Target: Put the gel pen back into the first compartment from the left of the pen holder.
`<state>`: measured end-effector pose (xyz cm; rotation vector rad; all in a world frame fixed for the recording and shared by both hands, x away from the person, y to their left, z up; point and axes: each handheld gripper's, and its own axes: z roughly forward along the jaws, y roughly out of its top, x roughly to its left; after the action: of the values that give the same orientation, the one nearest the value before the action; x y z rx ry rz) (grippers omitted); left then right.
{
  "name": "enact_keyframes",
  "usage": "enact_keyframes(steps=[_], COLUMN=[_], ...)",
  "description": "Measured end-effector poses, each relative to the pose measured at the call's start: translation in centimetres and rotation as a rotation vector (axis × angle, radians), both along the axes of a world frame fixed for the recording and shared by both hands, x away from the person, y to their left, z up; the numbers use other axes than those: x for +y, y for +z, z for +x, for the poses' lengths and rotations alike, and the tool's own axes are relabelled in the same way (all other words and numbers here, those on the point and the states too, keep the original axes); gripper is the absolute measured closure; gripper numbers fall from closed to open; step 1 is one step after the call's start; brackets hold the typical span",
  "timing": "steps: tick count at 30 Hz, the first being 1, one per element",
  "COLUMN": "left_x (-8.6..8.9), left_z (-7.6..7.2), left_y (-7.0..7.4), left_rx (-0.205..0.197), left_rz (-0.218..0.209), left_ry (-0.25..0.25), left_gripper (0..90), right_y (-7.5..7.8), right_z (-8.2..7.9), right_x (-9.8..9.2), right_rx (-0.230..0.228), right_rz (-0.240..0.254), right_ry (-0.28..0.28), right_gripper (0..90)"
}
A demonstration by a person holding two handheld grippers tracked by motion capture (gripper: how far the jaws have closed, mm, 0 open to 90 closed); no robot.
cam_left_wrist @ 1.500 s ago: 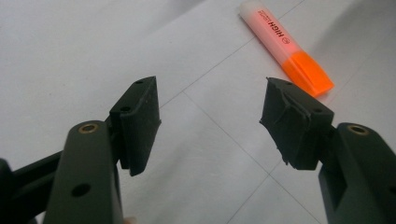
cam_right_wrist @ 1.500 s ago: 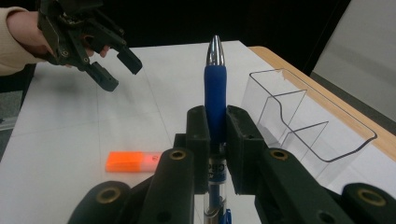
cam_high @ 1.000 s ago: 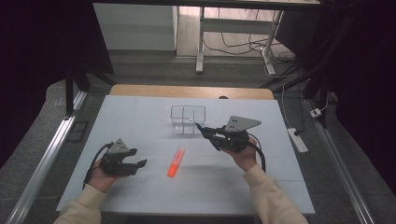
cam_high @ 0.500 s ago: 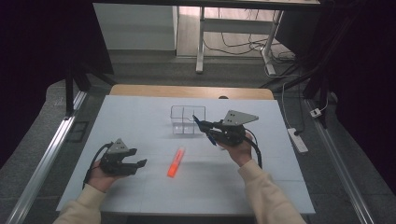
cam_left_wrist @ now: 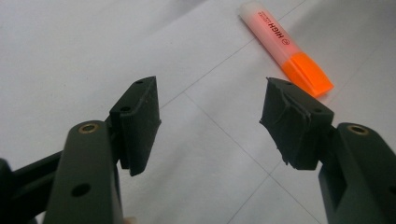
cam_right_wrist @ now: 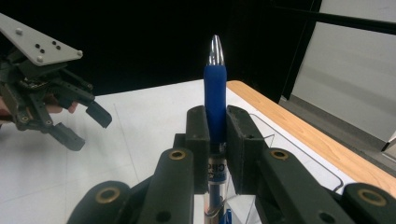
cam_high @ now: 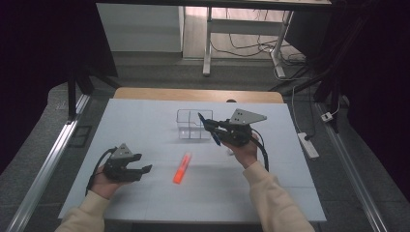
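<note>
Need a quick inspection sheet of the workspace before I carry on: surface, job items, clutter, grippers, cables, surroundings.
Surface: white table, wooden far edge.
Job's things: blue pen held upright; clear box beside it; orange highlighter lying mid-table.
Clutter: nothing seen.
Grippers: right gripper shut on pen near box; left gripper open, empty, resting near highlighter.
Cables: one trails from each gripper; power strip at right table edge.
Surroundings: dark room, desk legs and floor wires beyond.
</note>
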<state>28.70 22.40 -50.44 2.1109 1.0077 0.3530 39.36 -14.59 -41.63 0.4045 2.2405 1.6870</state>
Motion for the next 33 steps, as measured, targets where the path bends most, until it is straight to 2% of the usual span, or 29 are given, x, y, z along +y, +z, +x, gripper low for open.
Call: enact_keyframes(steps=[15, 33], left_x=[0.0, 0.1], left_z=[0.0, -0.1], left_y=[0.0, 0.1], left_rx=[-0.001, -0.004], left_rz=[0.001, -0.006], left_ry=[0.0, 0.004], left_gripper=[36.7, 36.8], right_y=[0.4, 0.8], right_z=[0.8, 2.1], right_x=[0.8, 1.8], right_rx=[-0.014, -0.003], right_rz=[0.034, 0.073], right_ry=[-0.024, -0.032], right_gripper=[79.8, 79.8])
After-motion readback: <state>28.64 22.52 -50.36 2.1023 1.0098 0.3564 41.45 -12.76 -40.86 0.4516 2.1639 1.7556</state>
